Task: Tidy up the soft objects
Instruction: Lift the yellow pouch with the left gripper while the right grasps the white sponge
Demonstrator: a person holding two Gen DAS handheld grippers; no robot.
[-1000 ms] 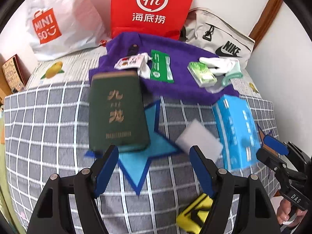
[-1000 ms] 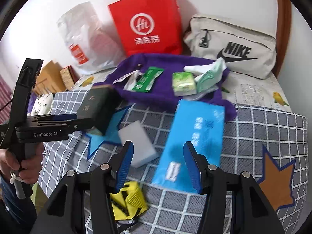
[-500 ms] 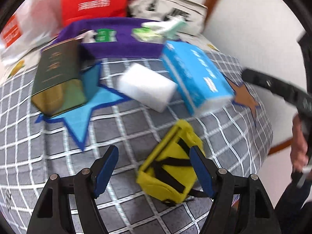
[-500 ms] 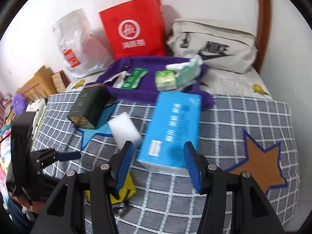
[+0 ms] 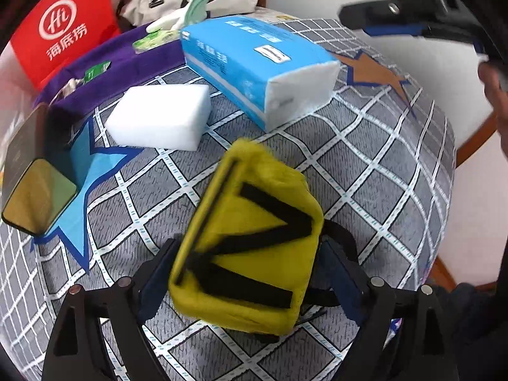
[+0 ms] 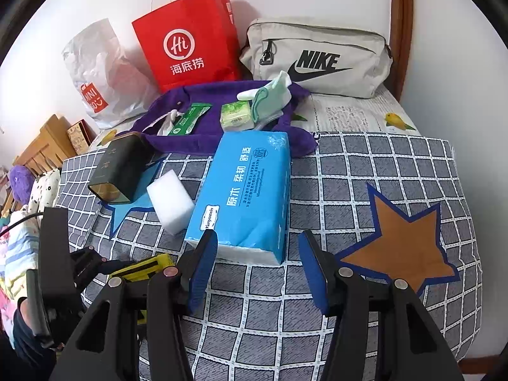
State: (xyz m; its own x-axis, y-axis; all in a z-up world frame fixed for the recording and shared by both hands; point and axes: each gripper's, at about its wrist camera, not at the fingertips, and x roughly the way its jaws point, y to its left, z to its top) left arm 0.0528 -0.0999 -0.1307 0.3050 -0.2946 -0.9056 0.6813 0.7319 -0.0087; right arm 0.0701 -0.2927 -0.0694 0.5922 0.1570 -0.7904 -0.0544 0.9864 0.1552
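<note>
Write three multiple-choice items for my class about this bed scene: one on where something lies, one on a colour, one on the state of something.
1. Where is the white sponge block?
A. Between the dark green box and the blue tissue pack
B. On the purple cloth
C. Inside the red bag

2. What colour is the pouch at the left hand-held gripper?
A. Red
B. Yellow with black straps
C. Grey

3. How is the right hand-held gripper?
A. Clamped on the sponge
B. Holding the tissue pack aloft
C. Open, gripping nothing

Answers: 1 A, it lies on the checked cover between them. 2 B, seen in the left wrist view. 3 C, its pads touch nothing.
</note>
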